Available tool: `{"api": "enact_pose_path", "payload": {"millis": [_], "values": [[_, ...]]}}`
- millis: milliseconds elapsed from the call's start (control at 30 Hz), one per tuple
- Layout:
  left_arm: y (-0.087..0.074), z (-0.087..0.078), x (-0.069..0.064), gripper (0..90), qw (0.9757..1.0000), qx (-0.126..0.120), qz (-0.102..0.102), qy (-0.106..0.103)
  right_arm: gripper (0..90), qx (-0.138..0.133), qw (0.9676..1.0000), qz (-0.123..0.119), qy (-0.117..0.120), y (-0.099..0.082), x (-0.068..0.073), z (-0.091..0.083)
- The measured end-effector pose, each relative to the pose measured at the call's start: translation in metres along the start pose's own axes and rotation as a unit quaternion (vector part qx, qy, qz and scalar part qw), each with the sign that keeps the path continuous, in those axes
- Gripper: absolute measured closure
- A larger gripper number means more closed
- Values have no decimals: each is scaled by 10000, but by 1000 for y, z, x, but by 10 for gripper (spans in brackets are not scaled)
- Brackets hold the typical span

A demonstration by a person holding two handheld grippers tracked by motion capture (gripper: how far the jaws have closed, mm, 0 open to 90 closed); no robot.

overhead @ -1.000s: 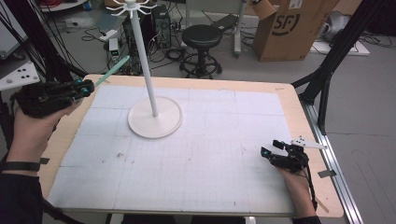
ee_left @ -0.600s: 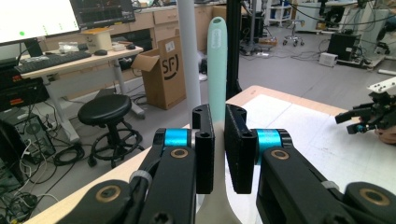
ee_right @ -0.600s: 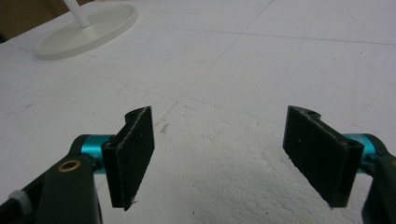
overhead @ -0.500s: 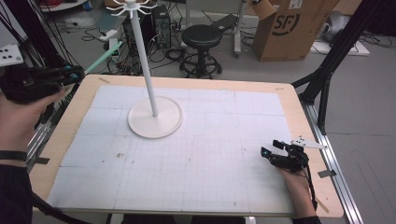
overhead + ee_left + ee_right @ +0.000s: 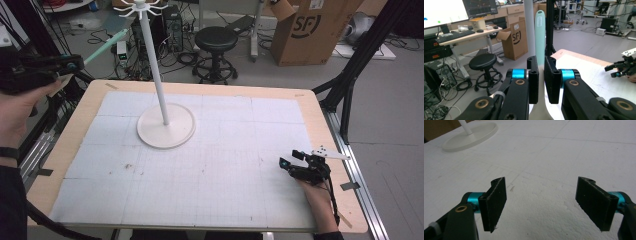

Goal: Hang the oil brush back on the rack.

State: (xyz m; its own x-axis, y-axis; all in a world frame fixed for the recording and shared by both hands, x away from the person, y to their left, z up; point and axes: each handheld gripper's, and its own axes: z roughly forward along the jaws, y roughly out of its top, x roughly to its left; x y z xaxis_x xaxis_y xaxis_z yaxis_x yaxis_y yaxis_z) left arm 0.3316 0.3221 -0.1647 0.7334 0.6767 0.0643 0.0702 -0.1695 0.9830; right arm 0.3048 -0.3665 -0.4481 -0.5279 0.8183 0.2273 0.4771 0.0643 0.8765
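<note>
While the left tongs (image 5: 541, 80) clamp a smooth, flat mint-green stick (image 5: 540, 35), the right tongs (image 5: 546, 205) gape wide over the grainy white tabletop (image 5: 544, 165).

high: overhead table (image 5: 310, 107) | tool cams: low, share stand (image 5: 471, 135)

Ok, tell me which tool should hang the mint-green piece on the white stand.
Left, probably. The left tool is already shut on the mint-green piece, raised beside the white stand. The right tool is open and empty, low over the mat.
</note>
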Motion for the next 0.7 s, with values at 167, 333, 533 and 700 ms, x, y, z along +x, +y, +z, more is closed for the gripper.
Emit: {"api": "enact_pose_path", "payload": {"millis": [167, 333, 533, 700], "values": [[6, 0, 3, 827, 10000, 5, 2, 16, 244, -7, 10000, 3, -2, 0, 0, 0], [10, -4, 4, 827, 10000, -62, -15, 58, 243, -8, 10000, 3, 3, 0, 0, 0], [15, -8, 7, 828, 9998, -156, -33, 96, 244, -7, 10000, 3, 4, 0, 0, 0], [19, -7, 9, 828, 9997, -212, -69, 106, 244, -7, 10000, 4, 6, 0, 0, 0]]}}
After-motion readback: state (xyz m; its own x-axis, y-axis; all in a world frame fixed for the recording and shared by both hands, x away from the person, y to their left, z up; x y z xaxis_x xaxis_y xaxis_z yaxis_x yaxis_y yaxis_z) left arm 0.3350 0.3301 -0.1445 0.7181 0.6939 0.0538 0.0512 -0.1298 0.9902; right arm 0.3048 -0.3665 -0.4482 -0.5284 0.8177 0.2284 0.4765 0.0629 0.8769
